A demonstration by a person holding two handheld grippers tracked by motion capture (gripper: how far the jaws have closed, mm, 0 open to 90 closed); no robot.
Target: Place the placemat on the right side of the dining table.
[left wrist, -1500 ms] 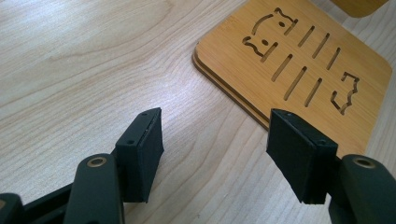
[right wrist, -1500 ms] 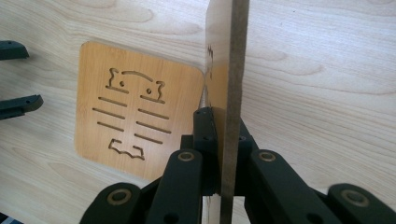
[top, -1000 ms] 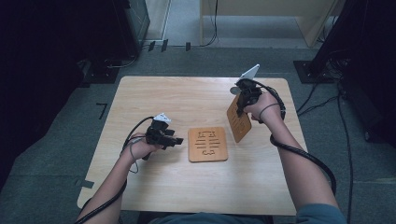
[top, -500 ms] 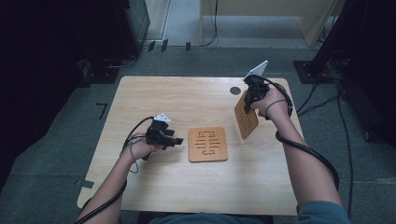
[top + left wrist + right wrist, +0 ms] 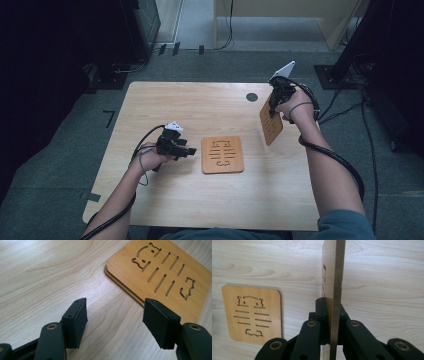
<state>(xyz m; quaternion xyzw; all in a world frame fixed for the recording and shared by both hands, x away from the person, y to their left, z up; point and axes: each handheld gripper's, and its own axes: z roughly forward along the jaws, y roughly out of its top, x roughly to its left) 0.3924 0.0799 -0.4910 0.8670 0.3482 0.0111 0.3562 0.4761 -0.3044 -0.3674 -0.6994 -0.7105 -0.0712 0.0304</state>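
Wooden trivet [image 5: 270,125] held up on edge in my right gripper [image 5: 274,102], over the table's [image 5: 165,102] right side.

High view: a second trivet [image 5: 222,154] lies flat mid-table, my left gripper [image 5: 189,149] just beside it. Left gripper view: my jaws stand partly apart, holding nothing, above bare wood by the flat trivet's [image 5: 162,272] corner. Right gripper view: my jaws pinch the raised trivet's [image 5: 334,277] lower edge; with so narrow a hold I think it could swing or slip out if I tilt it.

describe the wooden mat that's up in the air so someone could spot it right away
Start at the light wooden table and look to its far right side. There the right gripper clamps a thin wooden mat on edge above the tabletop, unlike its twin, which lies flat mid-table.
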